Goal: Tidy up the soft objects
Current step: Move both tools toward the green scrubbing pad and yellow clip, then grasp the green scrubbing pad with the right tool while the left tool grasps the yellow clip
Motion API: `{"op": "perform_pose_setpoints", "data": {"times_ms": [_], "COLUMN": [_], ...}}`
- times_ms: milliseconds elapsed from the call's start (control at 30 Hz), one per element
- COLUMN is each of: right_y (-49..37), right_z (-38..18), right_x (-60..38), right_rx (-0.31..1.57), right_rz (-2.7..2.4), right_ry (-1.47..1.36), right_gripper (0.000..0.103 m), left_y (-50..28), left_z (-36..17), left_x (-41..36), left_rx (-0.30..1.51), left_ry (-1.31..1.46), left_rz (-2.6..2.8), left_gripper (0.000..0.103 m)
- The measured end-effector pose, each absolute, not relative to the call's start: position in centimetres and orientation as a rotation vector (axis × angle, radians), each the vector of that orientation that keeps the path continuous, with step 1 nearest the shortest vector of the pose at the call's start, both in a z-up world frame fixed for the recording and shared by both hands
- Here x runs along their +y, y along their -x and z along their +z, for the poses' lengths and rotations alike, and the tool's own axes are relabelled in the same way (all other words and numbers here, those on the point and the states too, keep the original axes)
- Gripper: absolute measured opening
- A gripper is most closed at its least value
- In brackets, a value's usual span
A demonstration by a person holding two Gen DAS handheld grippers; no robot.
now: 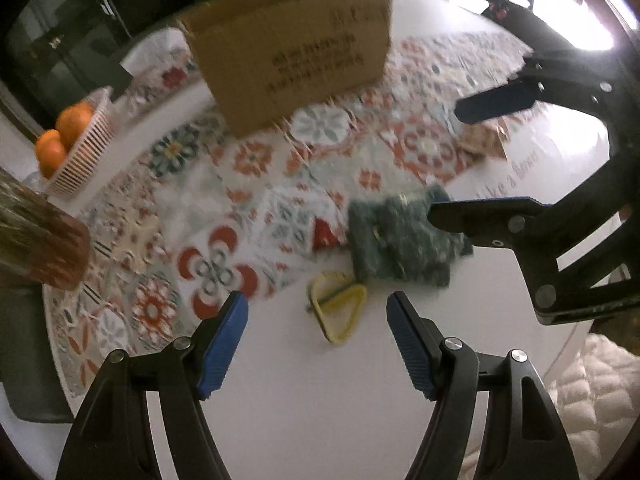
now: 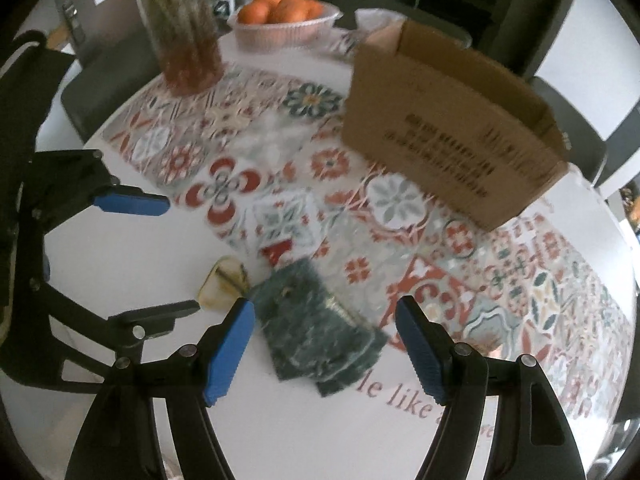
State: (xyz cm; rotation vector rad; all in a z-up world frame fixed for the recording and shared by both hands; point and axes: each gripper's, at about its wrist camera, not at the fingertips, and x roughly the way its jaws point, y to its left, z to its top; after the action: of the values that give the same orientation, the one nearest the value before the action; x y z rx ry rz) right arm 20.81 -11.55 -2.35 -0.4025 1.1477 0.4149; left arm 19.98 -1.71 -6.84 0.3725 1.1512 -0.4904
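A folded dark green cloth (image 1: 400,236) (image 2: 316,328) lies flat on the white table, at the edge of the patterned mat. Left of it sits a small yellow triangular item (image 1: 338,312) (image 2: 224,284). My right gripper (image 2: 326,304) (image 1: 444,162) hangs open just above the cloth with nothing between its fingers. My left gripper (image 1: 316,300) (image 2: 180,254) is open over the yellow item, also holding nothing. An open cardboard box (image 1: 296,64) (image 2: 452,136) stands behind them on the mat; its inside is hidden.
A basket of oranges (image 2: 284,20) (image 1: 80,140) and a vase of dried stems (image 2: 188,40) (image 1: 40,236) stand at the far side. A small beige item (image 1: 482,142) lies on the mat. Dark chairs (image 2: 100,80) ring the table. Both views are motion-blurred.
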Motion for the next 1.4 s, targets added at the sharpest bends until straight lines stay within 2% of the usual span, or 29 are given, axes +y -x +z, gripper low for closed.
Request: {"op": "perform_pose_setpoints", "data": {"times_ms": [267,500,1033,1400], "right_y": [-20.8,-21.7,-23.8,-24.0], "right_z": [-5.4,-8.3,-12.2,-13.9], "right_x": [-11.3,-11.2,-11.0,-10.8], "right_rx": [1.258,1.36,1.396,1.378], "right_rz": [0.475,0.524,0.575,0.527], "right_ry": [0.463,0.487,0.514,0.481], "right_gripper": [0.074,0.079,0.084,0.085], "left_y": [-20.0,-21.1,-24.1,-24.7], "left_z": [-9.7,-11.7,-14.6,-15.7], "left_x": [-2.6,-3.4,-4.4,-3.7], "left_rx": [1.271,1.323,1.365,1.303], "left_ry": [-0.374,-0.414,-0.407,-0.37], "left_rz": [-0.584,-0.634,-0.65,-0.606], "left_gripper": [0.071,0.071,0.071,0.058]}}
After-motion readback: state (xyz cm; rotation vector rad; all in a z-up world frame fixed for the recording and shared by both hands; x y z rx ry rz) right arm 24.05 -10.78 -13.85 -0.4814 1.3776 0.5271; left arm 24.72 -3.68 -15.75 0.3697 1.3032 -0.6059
